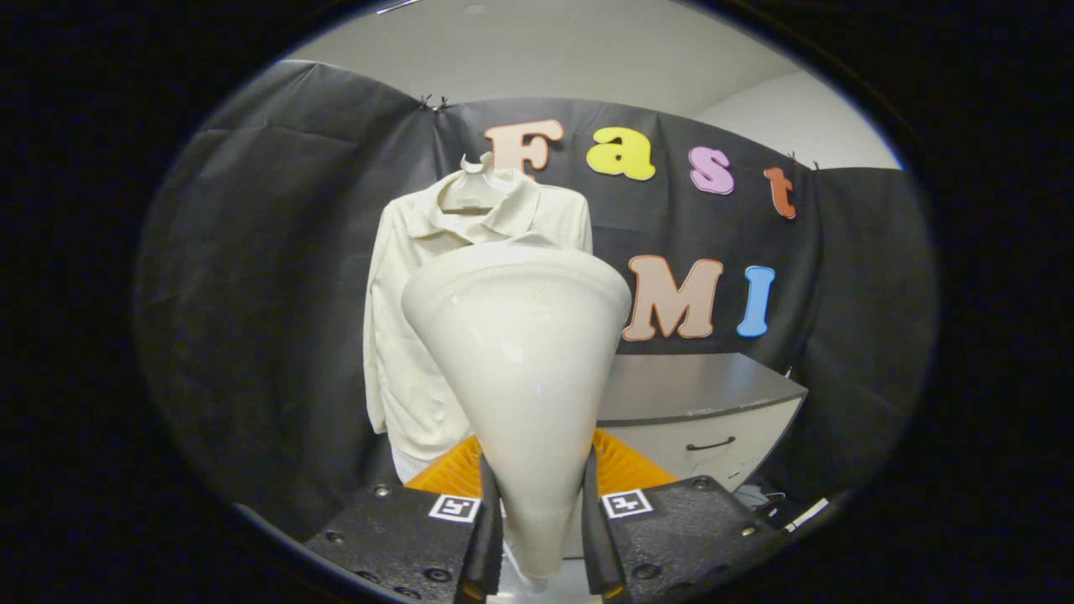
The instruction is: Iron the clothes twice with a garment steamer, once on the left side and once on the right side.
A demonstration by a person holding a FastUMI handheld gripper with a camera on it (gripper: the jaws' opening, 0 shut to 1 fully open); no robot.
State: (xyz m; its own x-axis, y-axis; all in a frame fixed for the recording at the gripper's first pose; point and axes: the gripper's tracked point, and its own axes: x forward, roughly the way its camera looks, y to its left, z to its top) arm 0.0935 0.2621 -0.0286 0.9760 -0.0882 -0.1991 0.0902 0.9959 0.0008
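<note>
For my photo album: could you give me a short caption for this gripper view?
Tongs shut on a cream garment steamer, its head raised before a cream collared shirt on a hanger, beside a grey cabinet.

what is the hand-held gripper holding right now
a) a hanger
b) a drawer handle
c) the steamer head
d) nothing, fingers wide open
c: the hand-held gripper has both fingers pressed on the narrow neck of the steamer, whose wide head points at the shirt hanging beyond it.
</note>
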